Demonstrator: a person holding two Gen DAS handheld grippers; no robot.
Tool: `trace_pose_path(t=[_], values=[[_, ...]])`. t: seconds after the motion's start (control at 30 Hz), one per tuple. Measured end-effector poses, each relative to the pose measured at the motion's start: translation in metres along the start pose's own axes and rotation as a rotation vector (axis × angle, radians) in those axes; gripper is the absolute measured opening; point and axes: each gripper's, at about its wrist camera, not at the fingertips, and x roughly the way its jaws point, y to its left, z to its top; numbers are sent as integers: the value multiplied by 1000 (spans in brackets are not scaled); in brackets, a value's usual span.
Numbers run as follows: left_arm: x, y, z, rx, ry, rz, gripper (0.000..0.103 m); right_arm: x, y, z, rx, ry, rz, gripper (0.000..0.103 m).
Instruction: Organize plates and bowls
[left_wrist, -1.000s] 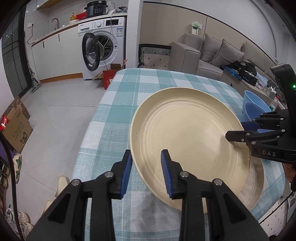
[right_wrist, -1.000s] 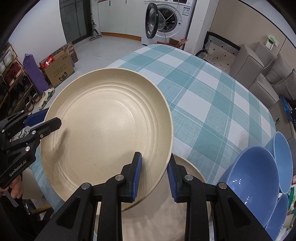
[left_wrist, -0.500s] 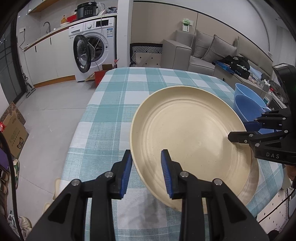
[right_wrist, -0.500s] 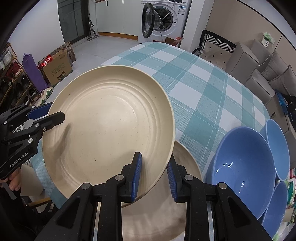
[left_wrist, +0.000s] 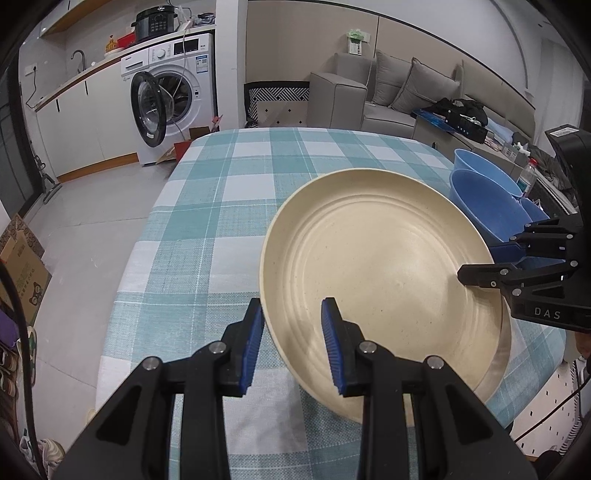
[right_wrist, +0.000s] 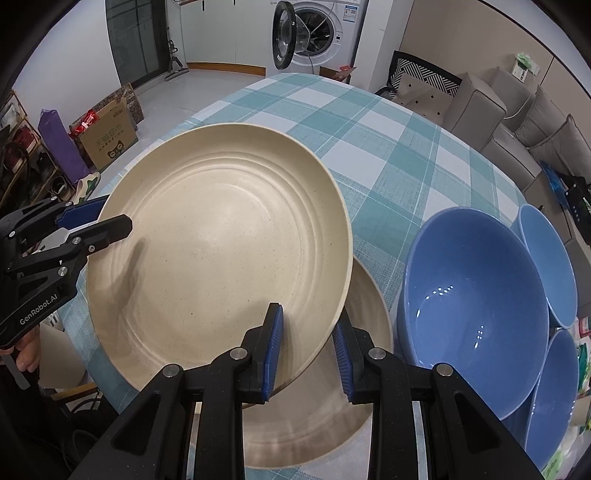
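A large cream plate (left_wrist: 376, 273) (right_wrist: 221, 251) hangs tilted above the checked table, gripped at opposite rims. My left gripper (left_wrist: 293, 332) is shut on its near-left rim and shows at the left edge of the right wrist view (right_wrist: 114, 216). My right gripper (right_wrist: 308, 332) is shut on the opposite rim and shows at the right of the left wrist view (left_wrist: 480, 264). A second cream plate (right_wrist: 314, 417) (left_wrist: 498, 369) lies on the table, partly under the held one. Three blue bowls (right_wrist: 476, 302) (left_wrist: 487, 210) stand just beyond it.
The teal checked tablecloth (left_wrist: 229, 206) (right_wrist: 388, 147) stretches away toward a washing machine (left_wrist: 173, 92). A grey sofa (left_wrist: 399, 92) stands behind the table. A cardboard box (right_wrist: 107, 136) and shoes lie on the floor beside the table's edge.
Both grippers have carried the cream plate sideways toward the blue bowls. It now overlaps the lower plate more, and more of the bowls shows. Both grips are unchanged.
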Motion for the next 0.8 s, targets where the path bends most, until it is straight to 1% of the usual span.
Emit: trace_pose_path(t=[0.27, 0.53, 0.8], values=[[2, -7, -2, 13, 3, -6, 30, -2, -2, -11, 11, 8, -1, 27], [5, -24, -7, 51, 15, -15, 30, 0, -14, -22, 38, 22, -17, 27], [6, -34, -9, 71, 23, -24, 30, 1, -20, -28, 44, 34, -28, 27]])
